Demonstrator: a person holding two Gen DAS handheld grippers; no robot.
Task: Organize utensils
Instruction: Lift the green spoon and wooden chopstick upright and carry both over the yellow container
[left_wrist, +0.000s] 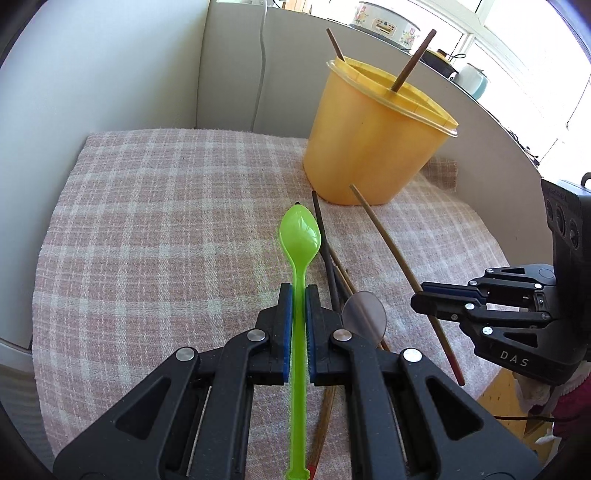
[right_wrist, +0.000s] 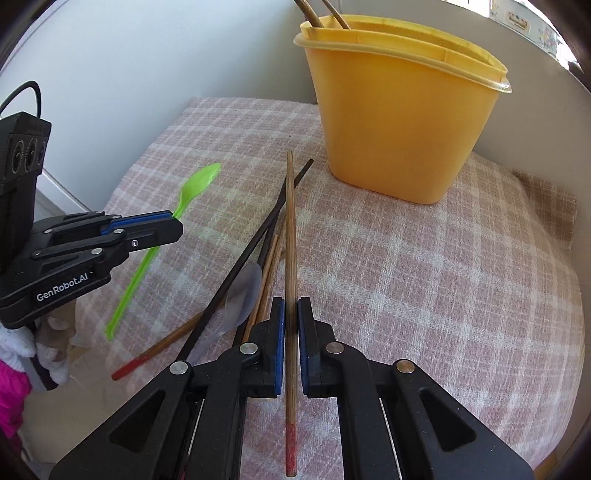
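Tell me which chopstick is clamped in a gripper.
The red-tipped brown chopstick in the right gripper; the others lie loose on the cloth or stand in the tub.

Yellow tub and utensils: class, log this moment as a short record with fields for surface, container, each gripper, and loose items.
surface: pink checked cloth
container: yellow tub, upright, two sticks inside
left gripper: shut on green spoon
right gripper: shut on wooden chopstick
loose items: black chopsticks, clear spoon and red-tipped chopstick lying crossed on the cloth
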